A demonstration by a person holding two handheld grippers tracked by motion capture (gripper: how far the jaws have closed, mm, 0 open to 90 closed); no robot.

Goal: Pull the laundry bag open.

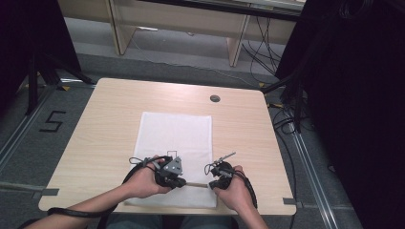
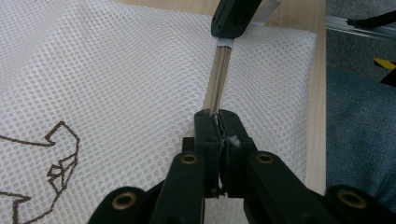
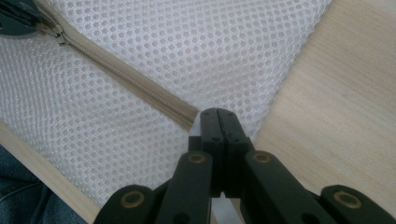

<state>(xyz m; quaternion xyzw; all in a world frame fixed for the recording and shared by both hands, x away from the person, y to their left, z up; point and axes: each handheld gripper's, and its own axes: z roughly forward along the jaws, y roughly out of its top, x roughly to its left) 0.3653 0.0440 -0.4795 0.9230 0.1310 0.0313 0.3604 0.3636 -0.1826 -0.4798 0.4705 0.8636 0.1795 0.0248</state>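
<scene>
A white mesh laundry bag is laid flat on the wooden worktop, its beige zipper running along the edge nearest the person. The left gripper is seen with its jaws fully closed on the zipper pull, pinched at the tips. The right gripper is held at the zipper's end near the bag's corner, jaws closed tight on the fabric there. In the high view both grippers are placed close together, joined by the short stretch of zipper between them
</scene>
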